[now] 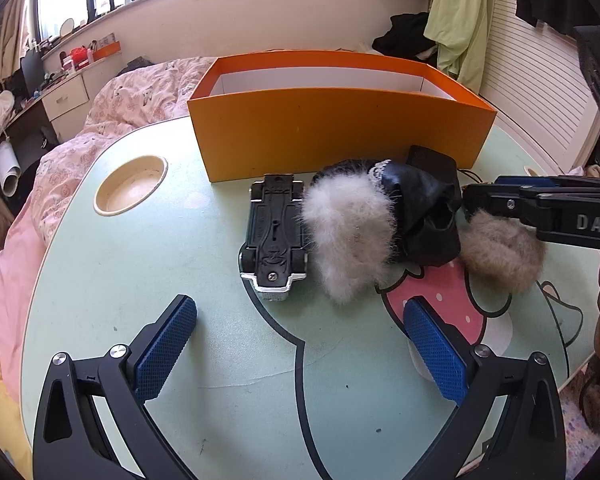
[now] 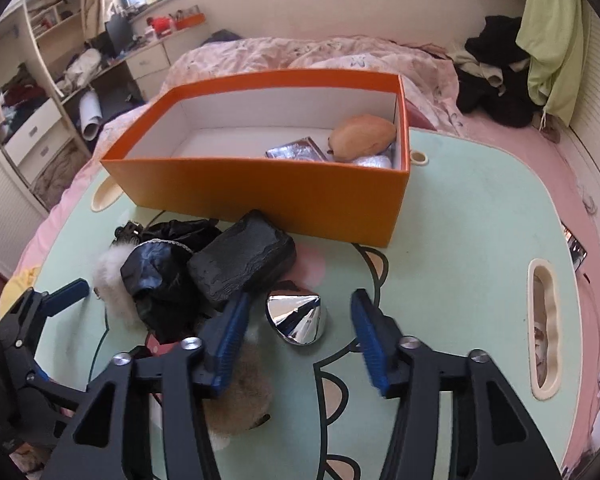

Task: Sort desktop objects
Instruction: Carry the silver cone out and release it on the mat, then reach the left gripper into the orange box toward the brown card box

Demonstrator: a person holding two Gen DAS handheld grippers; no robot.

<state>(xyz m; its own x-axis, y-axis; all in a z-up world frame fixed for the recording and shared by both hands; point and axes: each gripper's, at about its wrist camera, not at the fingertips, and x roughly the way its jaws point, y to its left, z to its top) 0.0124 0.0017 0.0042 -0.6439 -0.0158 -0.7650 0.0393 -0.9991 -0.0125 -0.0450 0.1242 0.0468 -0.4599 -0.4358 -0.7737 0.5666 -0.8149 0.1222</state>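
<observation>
1. the desk (image 1: 140, 360) is pale green with a cartoon print and a round cup recess (image 1: 131, 190) near its left edge.
2. an orange box (image 1: 332, 136) stands open along the far edge of the desk; in the right wrist view a tan rounded thing (image 2: 362, 136) and silver packets (image 2: 296, 151) lie at its right end.
3. the left gripper (image 1: 300, 344) hangs over the near part of the desk, its blue pads wide apart with nothing between them.
4. the right gripper (image 2: 296, 332) is about half open, its pads either side of a silver cone (image 2: 298, 316) without touching it; nothing is held.
5. a white fluffy piece (image 1: 348, 232) joined to black cloth (image 1: 424, 216) lies mid-desk, just in front of the box.
6. a black pouch (image 2: 244, 260) rests against the cloth and near the box's front wall.
7. a toy car (image 1: 274, 236) lies upside down, touching the left side of the white fluff.
8. a brown fluffy ball (image 1: 500, 256) sits right of the cloth, under the right gripper.
9. the silver cone stands on the desk, near the pouch.
</observation>
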